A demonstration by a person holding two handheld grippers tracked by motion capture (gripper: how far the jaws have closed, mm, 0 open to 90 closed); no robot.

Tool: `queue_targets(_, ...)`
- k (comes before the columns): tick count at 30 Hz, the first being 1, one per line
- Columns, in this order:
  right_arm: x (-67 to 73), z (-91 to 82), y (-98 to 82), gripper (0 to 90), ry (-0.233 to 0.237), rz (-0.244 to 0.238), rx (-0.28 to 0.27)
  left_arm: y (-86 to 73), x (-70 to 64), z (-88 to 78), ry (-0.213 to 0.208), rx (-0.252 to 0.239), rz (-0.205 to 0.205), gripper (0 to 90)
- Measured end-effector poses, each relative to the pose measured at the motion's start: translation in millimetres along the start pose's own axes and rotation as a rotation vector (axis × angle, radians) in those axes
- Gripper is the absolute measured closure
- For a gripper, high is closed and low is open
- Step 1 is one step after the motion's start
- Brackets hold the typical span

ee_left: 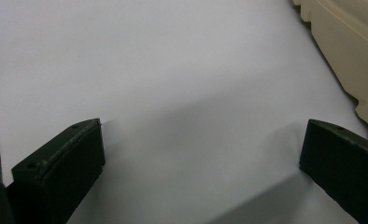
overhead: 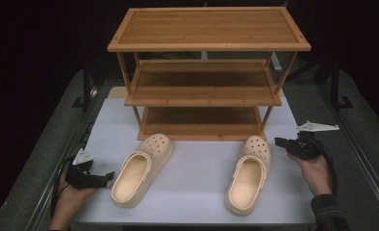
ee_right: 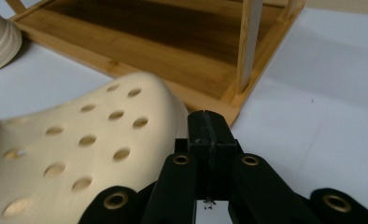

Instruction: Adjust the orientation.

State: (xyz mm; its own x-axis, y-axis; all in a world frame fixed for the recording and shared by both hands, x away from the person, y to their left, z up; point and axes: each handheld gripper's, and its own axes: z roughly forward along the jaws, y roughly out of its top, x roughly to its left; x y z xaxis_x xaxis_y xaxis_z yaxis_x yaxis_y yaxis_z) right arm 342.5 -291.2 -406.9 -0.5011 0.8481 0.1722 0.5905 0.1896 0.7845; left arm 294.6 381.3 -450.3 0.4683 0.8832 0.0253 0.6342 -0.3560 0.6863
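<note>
Cream perforated foam clogs (overhead: 142, 169) (overhead: 249, 173) on the white table (overhead: 192, 187) before the three-tier wooden rack (overhead: 204, 72) look light and springy, best pinched at a rim; left gripper (overhead: 108, 176) jaws spread, right gripper (overhead: 278, 141) jaws clenched empty.

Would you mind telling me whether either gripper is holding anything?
Nothing is held: the left gripper is open over bare table, and the right gripper is shut on nothing.

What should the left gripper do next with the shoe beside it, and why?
Probably ease the left gripper toward the left clog and close on its side wall: its jaws stand wide open over bare tabletop, the clog lies just beside them, and the rack shelves sit empty.
</note>
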Motion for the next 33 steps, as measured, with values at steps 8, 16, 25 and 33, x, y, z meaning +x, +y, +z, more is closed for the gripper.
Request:
queue_targets(8,0.8,27.0,21.3,90.0,0.017,-0.014,0.002,0.1,0.1,-0.1,0.000,0.003,0.001,0.0)
queue_targets(16,4.4,52.3,26.4,90.0,0.029,-0.037,0.061,0.1,0.2,-0.1,-0.001,0.002,0.001,0.0)
queue_targets(25,10.6,53.7,23.8,90.0,0.059,-0.041,0.081,0.1,0.3,-0.1,-0.001,0.003,0.000,0.0)
queue_targets(33,20.6,44.0,22.9,90.0,0.075,-0.053,0.067,0.0,0.2,-0.2,-0.001,0.002,0.001,0.0)
